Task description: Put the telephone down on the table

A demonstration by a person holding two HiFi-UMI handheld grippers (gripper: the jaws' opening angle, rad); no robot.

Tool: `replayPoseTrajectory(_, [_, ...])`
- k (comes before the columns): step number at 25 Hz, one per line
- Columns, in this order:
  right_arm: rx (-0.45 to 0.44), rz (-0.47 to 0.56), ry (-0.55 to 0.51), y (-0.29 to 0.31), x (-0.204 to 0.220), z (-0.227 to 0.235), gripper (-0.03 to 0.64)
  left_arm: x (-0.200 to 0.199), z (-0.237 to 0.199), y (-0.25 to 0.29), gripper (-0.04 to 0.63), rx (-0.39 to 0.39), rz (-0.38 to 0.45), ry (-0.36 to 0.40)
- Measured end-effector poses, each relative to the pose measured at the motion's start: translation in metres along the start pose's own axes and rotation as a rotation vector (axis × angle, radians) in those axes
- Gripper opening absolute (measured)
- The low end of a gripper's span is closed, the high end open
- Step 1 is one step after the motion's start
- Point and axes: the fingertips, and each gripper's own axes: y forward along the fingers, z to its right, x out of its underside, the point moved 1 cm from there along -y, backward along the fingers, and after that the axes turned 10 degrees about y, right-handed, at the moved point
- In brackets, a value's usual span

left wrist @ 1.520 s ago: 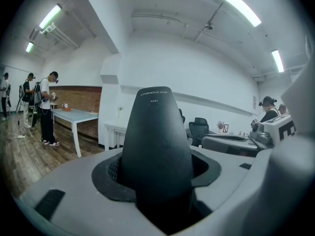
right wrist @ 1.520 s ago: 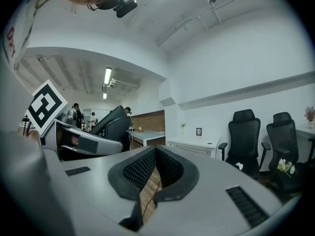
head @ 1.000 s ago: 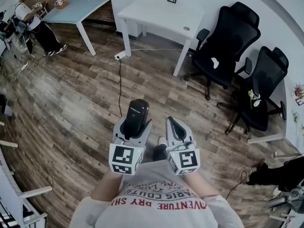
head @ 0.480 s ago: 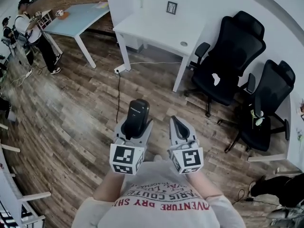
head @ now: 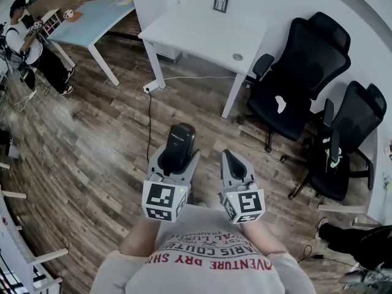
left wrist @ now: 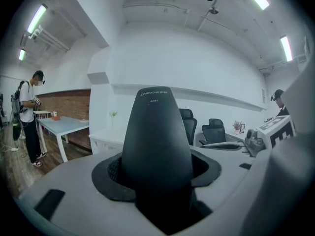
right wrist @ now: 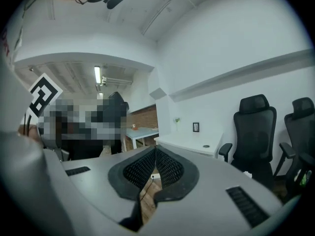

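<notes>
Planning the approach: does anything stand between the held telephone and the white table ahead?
Nothing solid visible. Between the telephone, in the left tool, and the white table lies bare wood floor with one thin cable. The black chairs stand off right.

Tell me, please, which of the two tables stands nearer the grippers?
The white table, straight ahead beside the black chairs; the light blue table stands farther off at the left.

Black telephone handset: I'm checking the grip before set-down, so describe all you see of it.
The black telephone handset looks smooth matte plastic, rounded, small pale print near its tip. The left gripper clamps its lower body; the tip juts past the jaws, above the wooden floor, short of the white table.
</notes>
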Motion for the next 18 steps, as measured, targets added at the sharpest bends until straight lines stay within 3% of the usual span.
replayPoseTrajectory(6, [0.053,-0.015,-0.006,0.071,-0.008,0.02,0.025,-0.009,-0.052,0.061,0.284,0.048,0.005,0.0])
replayPoseTrajectory(18, [0.135,0.015,-0.027,0.255,-0.04,0.03,0.025,-0.021,-0.196,0.181,0.284,0.157,0.008,-0.008])
